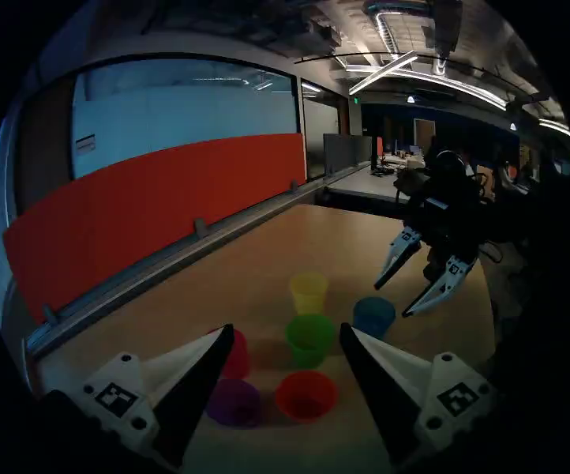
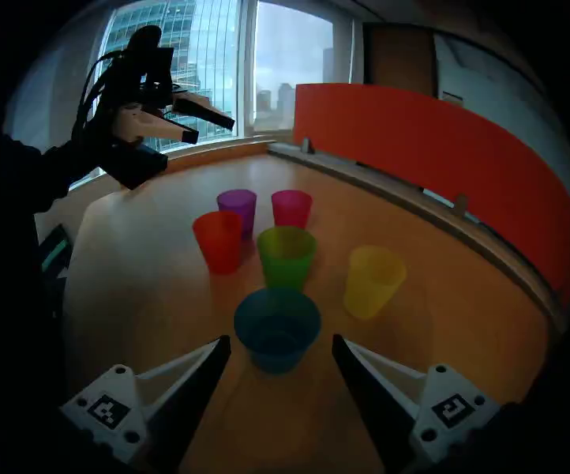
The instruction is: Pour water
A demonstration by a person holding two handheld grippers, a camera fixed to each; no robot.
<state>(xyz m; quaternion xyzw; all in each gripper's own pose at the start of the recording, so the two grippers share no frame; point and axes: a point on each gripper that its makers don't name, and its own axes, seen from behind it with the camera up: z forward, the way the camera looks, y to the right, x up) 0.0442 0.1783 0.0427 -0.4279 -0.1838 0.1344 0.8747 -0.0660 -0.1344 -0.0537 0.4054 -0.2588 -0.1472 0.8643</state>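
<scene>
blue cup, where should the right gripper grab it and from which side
Probably its side wall just under the rim, coming level from the near side. The blue cup stands upright and widens upward, it sits straight ahead of the open right gripper, and the green cup crowds its far side.

The left gripper view looks low across the counter point(image 1: 230, 276) from one edge, the right gripper view from the opposite edge (facing each other), sharing the nearby cups point(image 1: 310, 338).

Nothing legible: the small notice point(image 1: 85, 144) on the pale wall panel point(image 1: 182, 110) is too small to read.
</scene>
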